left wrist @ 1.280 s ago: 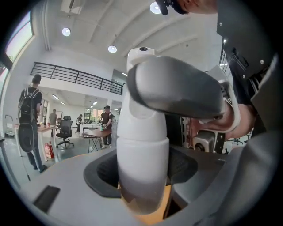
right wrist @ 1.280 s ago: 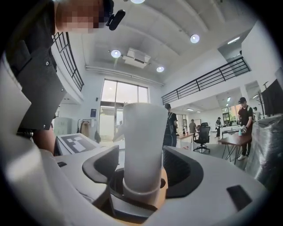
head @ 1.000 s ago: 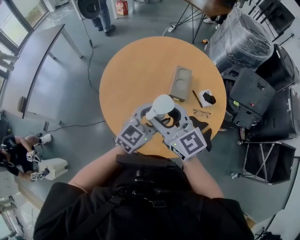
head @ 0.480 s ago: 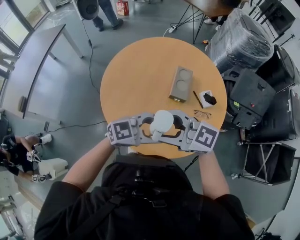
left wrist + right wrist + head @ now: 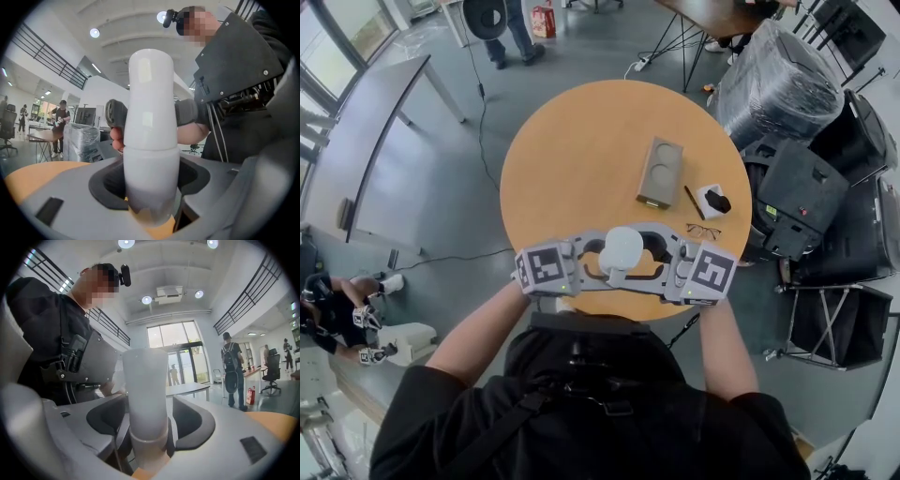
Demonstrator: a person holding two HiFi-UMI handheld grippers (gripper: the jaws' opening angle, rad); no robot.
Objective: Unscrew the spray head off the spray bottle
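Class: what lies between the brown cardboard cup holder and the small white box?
A thin dark stick, perhaps a pen, lying on the round wooden table; only the head view shows it.

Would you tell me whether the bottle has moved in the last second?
Yes: the bottle has come nearer the table's near edge, away from the grey block.

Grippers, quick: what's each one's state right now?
Left gripper: closed on the white spray bottle.
Right gripper: jaws just opening, bottle between them, apparently not pressed.
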